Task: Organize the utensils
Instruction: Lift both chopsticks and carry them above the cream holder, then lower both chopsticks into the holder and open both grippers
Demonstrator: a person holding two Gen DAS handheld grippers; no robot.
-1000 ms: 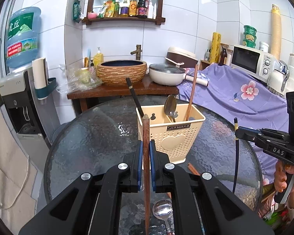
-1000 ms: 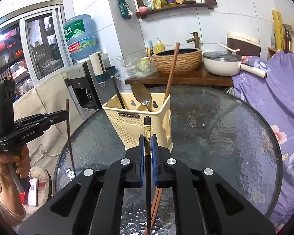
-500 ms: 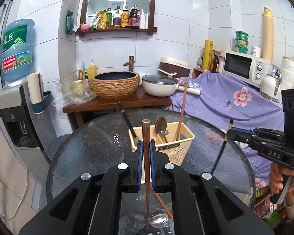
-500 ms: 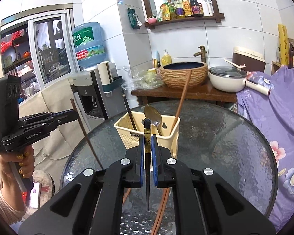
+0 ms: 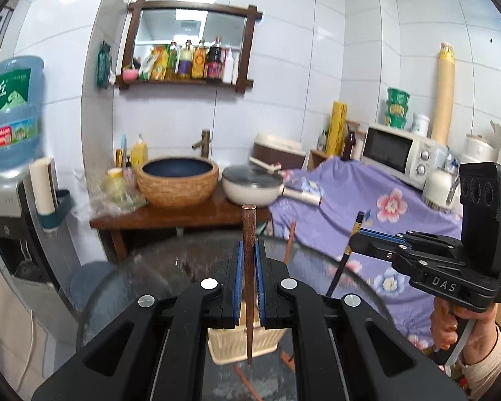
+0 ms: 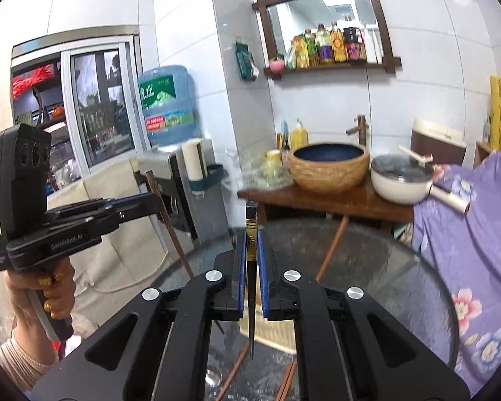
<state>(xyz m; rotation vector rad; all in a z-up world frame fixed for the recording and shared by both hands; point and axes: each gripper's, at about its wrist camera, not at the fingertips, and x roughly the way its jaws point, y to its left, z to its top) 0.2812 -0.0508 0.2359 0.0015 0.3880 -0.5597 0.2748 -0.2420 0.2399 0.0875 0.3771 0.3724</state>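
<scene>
Left gripper [image 5: 248, 280] clamps a brown chopstick [image 5: 249, 267] mid-frame; right gripper [image 6: 251, 280] clamps a black chopstick [image 6: 251, 267]. Both look light, stiff, slippery; grip near the thick end.

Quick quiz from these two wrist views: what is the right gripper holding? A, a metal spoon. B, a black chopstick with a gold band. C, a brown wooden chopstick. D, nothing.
B: in the right wrist view the right gripper is shut on a black chopstick with a gold band near its top, while the brown wooden chopstick sits in the left gripper.
</scene>
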